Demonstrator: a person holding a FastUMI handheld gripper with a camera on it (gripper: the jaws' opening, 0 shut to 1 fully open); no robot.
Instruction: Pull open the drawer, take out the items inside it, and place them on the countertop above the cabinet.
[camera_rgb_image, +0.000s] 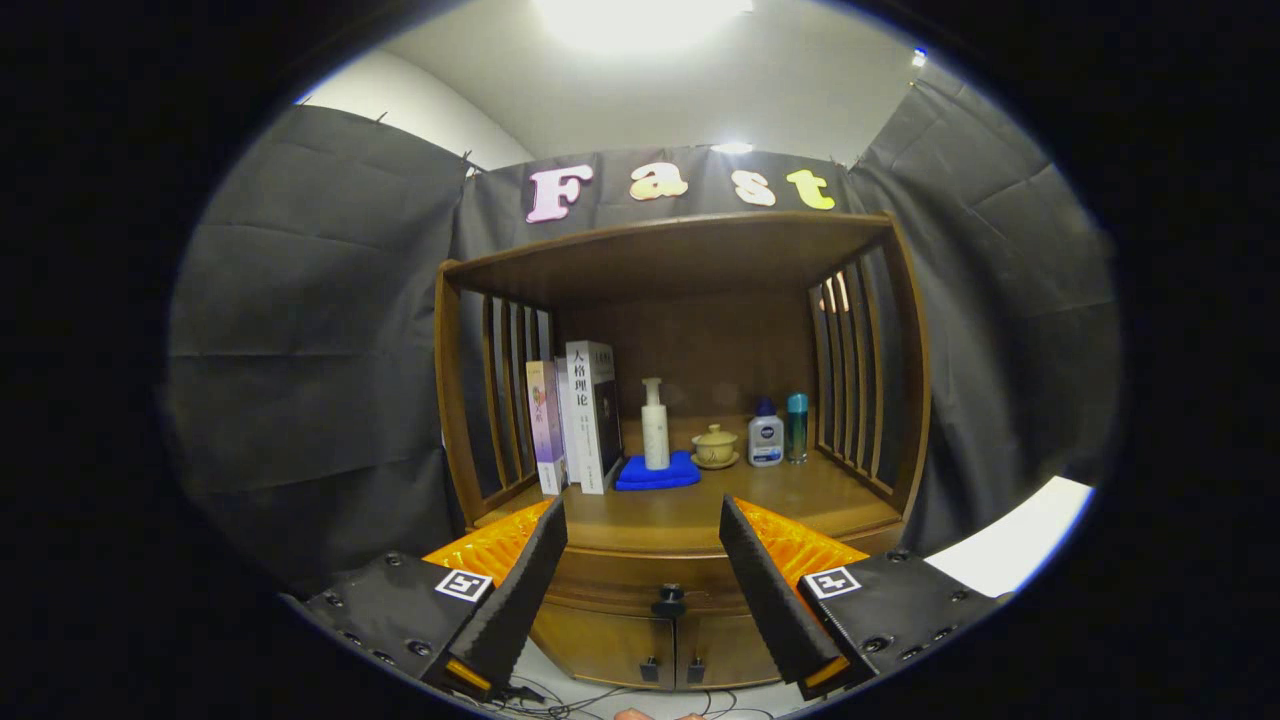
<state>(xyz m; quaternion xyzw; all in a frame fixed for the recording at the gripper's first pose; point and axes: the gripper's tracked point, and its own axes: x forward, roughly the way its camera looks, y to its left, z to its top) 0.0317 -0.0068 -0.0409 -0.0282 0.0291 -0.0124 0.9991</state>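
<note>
Tongs (643, 520) are spread wide open, holding nothing. Just ahead between them sits the drawer (650, 580), closed, knob (668, 602) showing. Above it the wooden counter (700, 510) carries books (580, 415), a blue cloth (657, 472), bottles (766, 432) and a lidded cup (715, 446), black cloth walls behind.

Wooden countertop (700, 515), upright books (580, 415), blue cloth (657, 473) under pump bottle (655, 425), lidded cup (715, 446), two bottles (780, 430).
</note>
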